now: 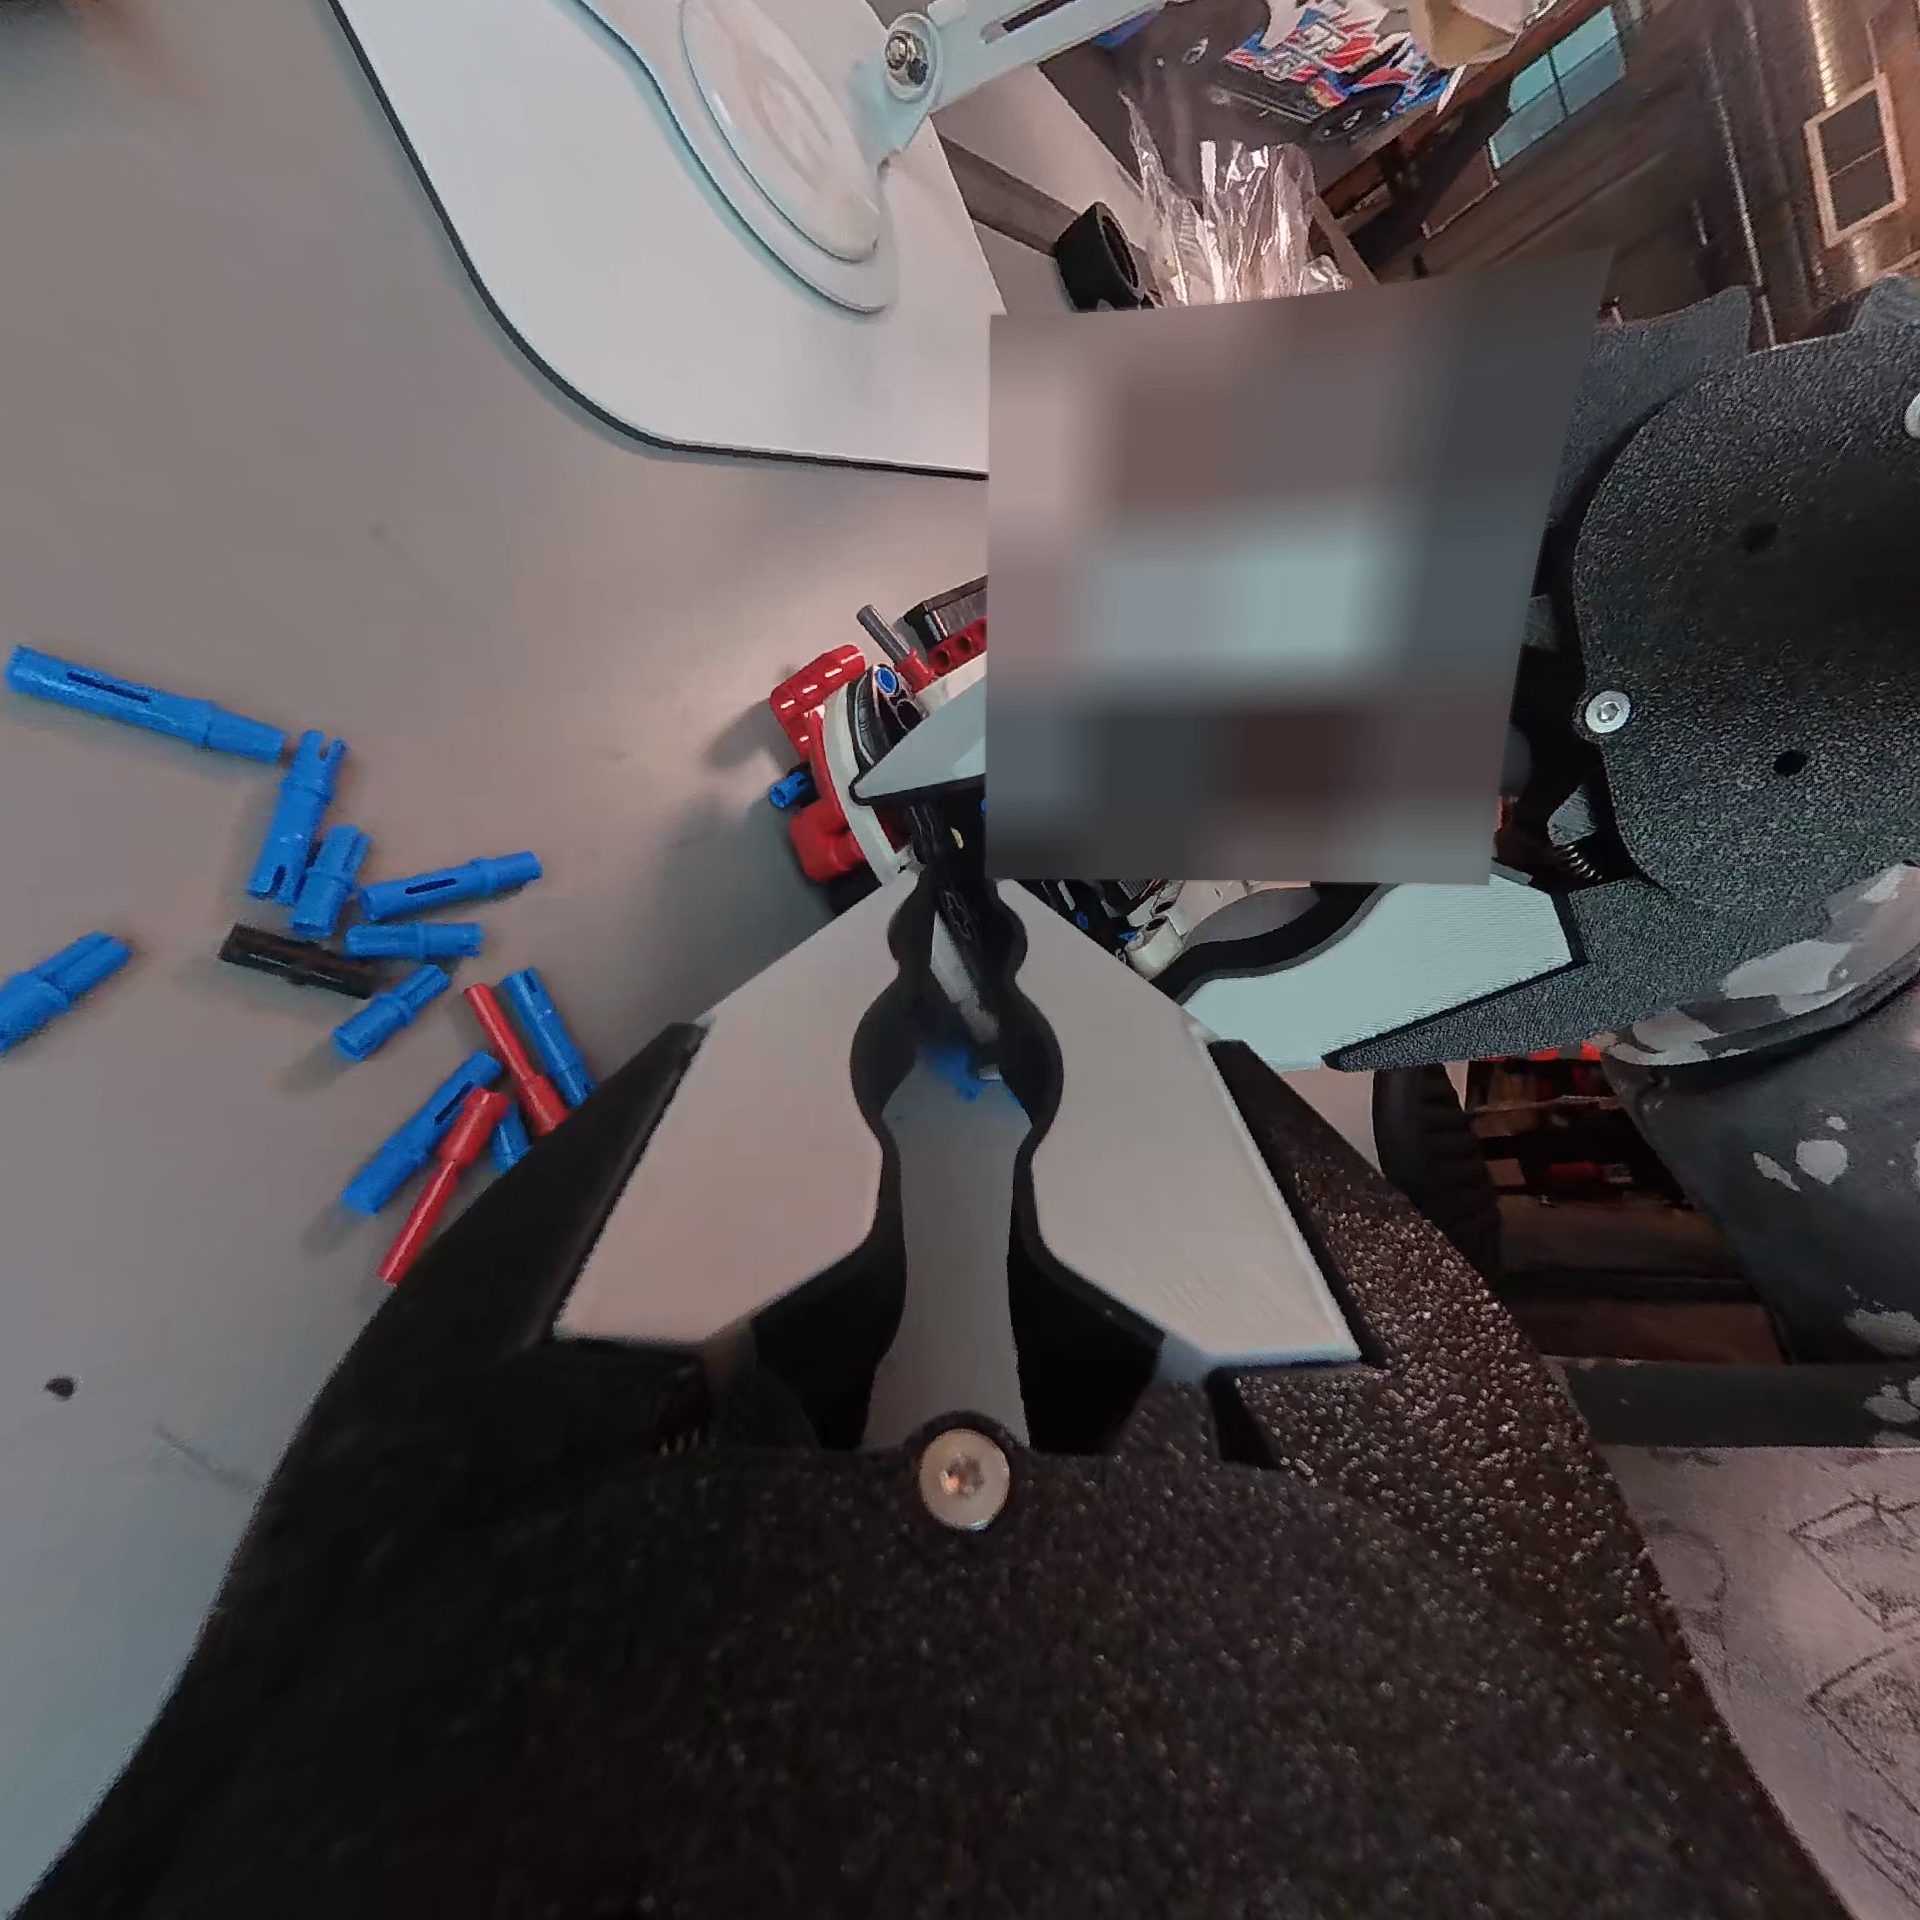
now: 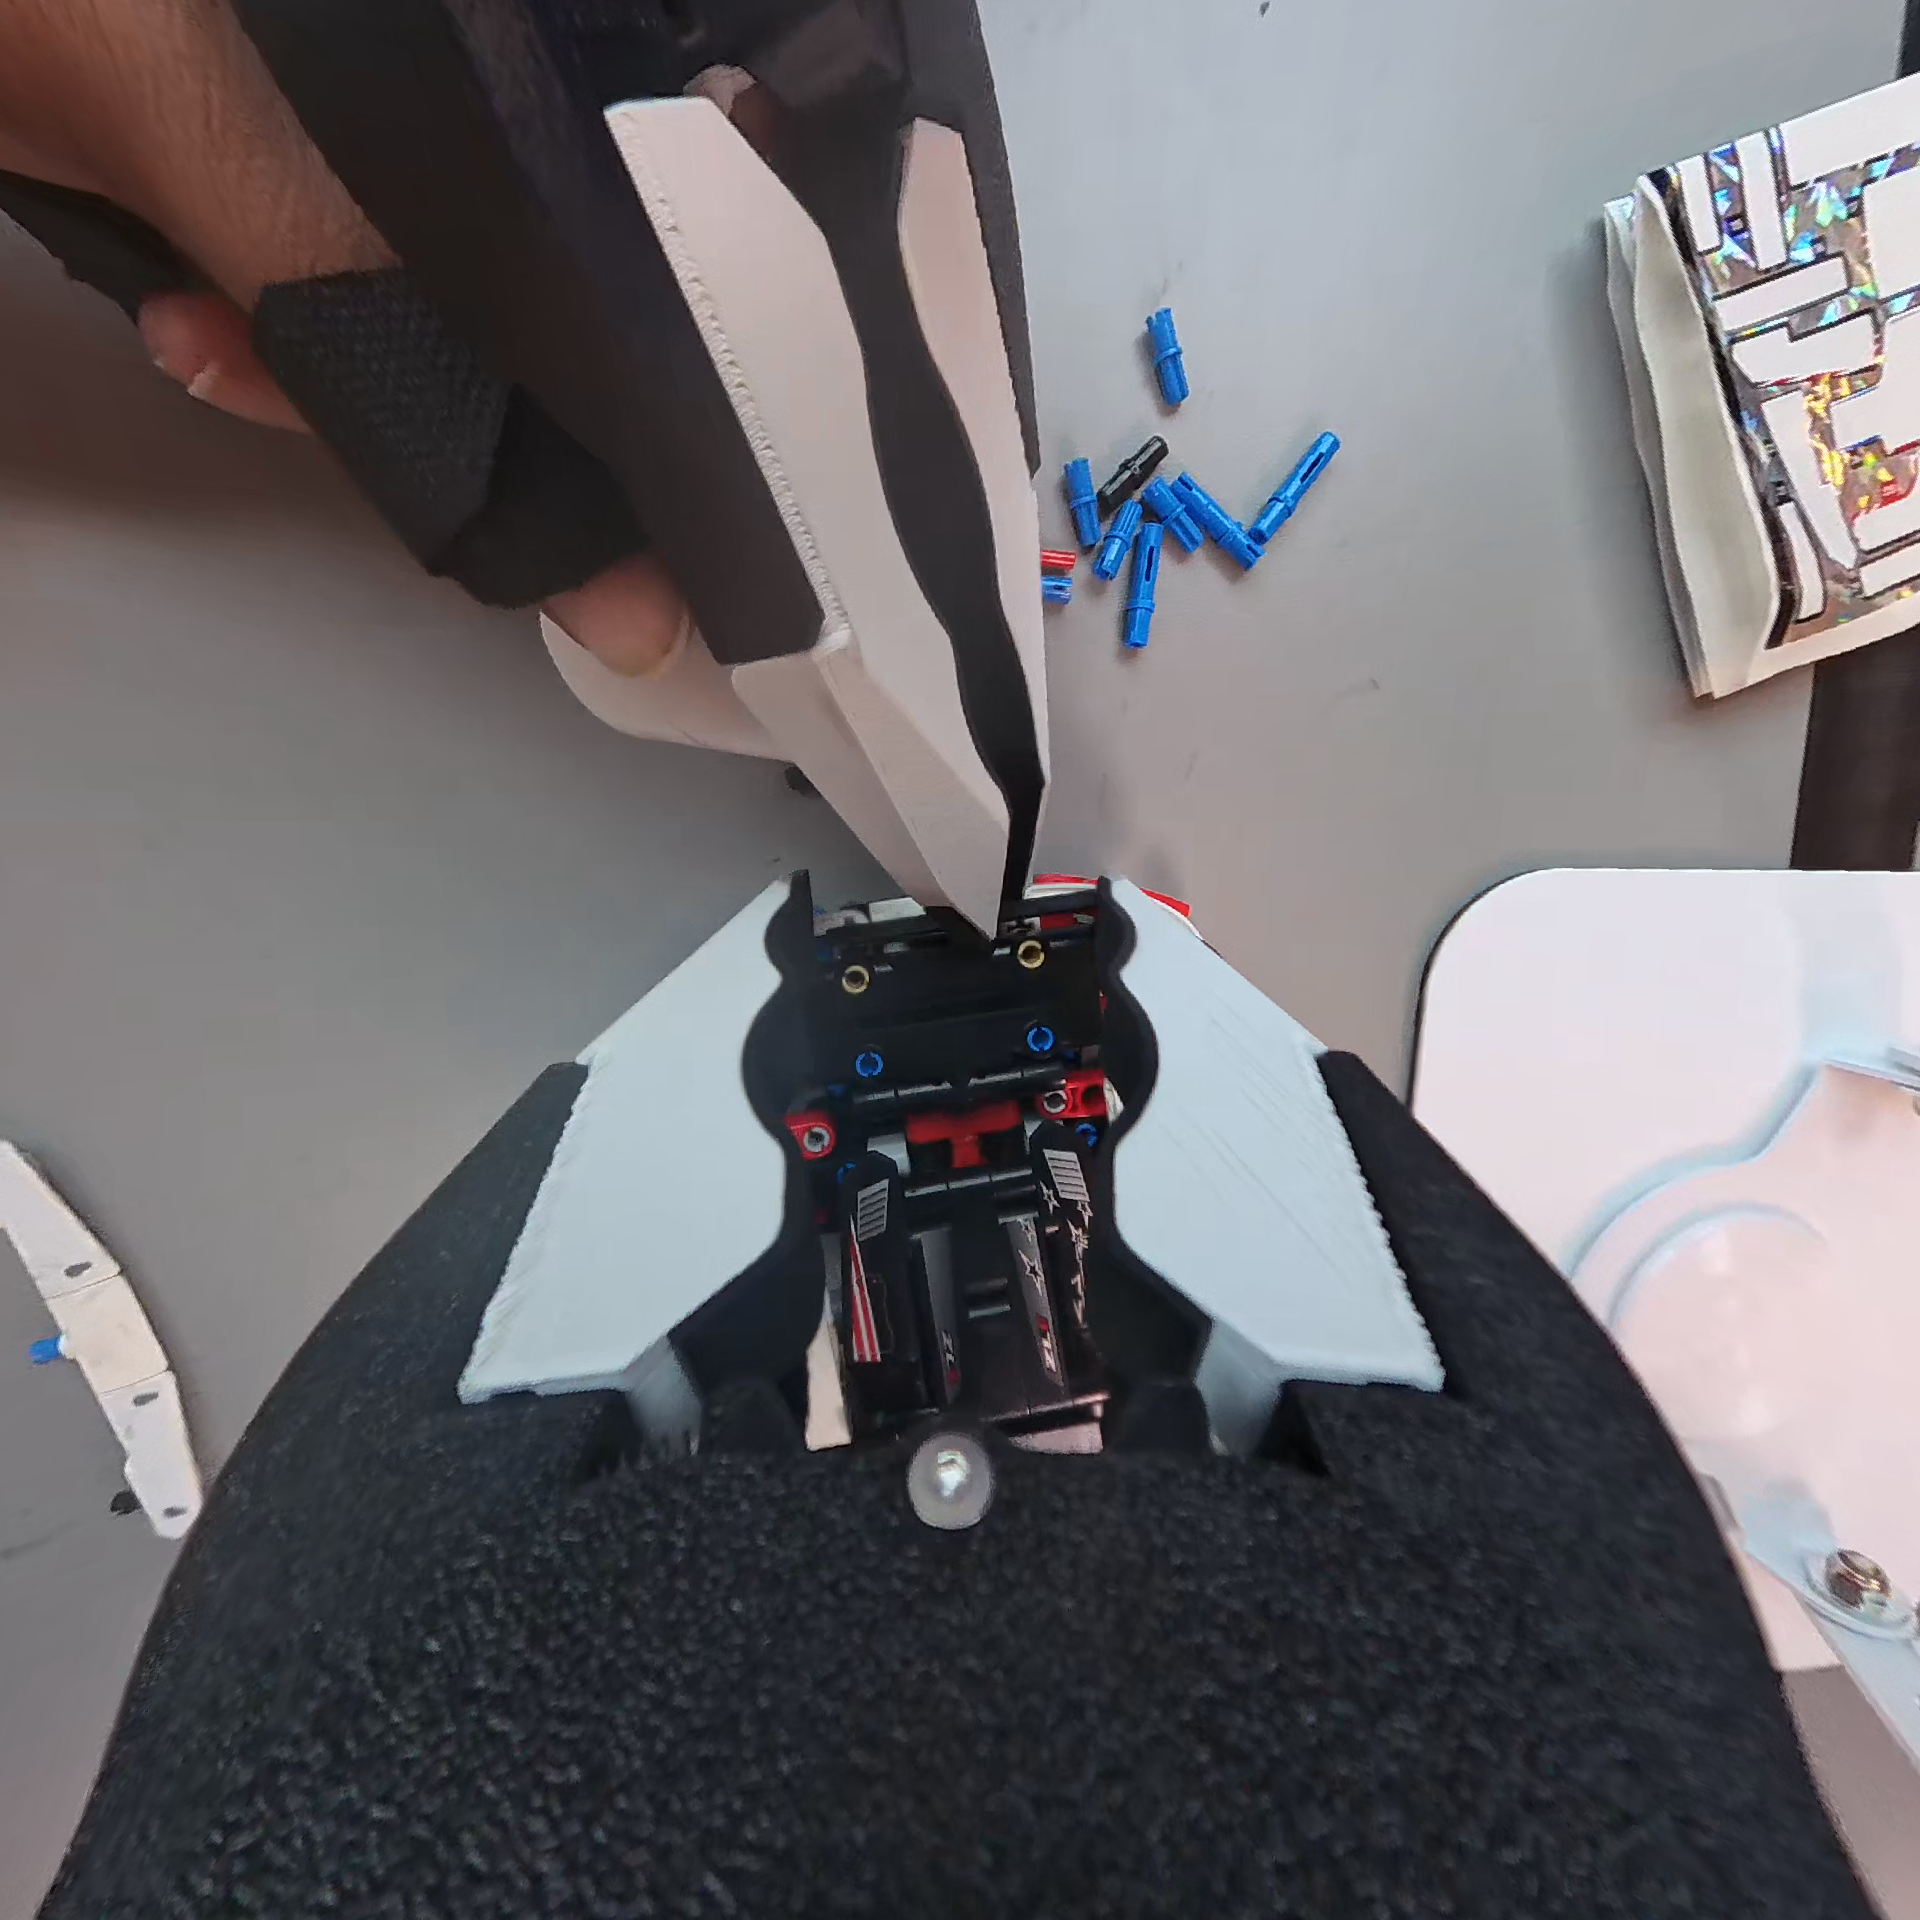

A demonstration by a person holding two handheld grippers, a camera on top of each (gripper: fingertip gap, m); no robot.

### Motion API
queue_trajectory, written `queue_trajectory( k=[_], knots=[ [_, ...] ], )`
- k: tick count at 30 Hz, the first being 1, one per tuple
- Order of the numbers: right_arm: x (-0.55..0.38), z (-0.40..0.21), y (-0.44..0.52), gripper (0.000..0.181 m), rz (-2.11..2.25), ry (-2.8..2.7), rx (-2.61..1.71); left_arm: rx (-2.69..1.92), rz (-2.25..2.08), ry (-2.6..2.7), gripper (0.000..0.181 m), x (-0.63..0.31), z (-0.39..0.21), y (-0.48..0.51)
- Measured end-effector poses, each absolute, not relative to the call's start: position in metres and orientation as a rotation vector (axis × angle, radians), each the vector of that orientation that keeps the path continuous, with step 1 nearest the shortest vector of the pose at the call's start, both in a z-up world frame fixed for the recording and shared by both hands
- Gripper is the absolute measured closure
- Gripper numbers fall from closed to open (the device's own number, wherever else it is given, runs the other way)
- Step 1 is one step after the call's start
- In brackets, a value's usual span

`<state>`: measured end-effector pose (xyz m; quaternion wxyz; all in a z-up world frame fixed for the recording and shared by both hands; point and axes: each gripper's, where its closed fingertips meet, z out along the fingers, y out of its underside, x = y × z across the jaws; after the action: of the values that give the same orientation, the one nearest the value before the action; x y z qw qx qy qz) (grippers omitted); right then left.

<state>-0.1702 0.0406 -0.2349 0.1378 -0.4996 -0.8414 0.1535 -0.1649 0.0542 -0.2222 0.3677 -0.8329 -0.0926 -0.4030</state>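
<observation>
Right wrist view: a black and red toy brick car [image 2: 961, 1174] is clamped between the two fingers of the right gripper [image 2: 951, 925], so that it is kept from sliding on the grey table [image 2: 312, 935]. The left gripper [image 2: 997, 904] is brought down from above, and its tips are pressed together at the far end of the car. It looks closed on a thin black part of the car [image 1: 956, 935], though how firmly it is gripped cannot be told. The left gripper is held by a hand [image 2: 343, 312] in a black fingerless glove.

A loose pile of blue pins [image 2: 1174, 520], with a few red pins [image 1: 499, 1101] and one black pin [image 2: 1132, 468], is left just beside the car, within easy reach. A shiny sticker sheet [image 2: 1787, 395] is lying farther off. A white board [image 2: 1662, 1039] is seen on the table beside the right gripper.
</observation>
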Motion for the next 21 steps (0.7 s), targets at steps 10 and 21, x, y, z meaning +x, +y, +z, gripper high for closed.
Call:
queue_trajectory(
  k=[10,21],
  knots=[
    [-0.163,-0.216,0.048,0.121,0.57,-2.465,-1.359,-2.119,-1.131,-0.288,0.175,-0.163,-0.225,0.054],
    [-0.064,-0.184,0.109,0.072,0.543,-2.315,-1.41,-2.1,-1.169,-0.301,0.173,-0.16,-0.223,0.051]
  ],
)
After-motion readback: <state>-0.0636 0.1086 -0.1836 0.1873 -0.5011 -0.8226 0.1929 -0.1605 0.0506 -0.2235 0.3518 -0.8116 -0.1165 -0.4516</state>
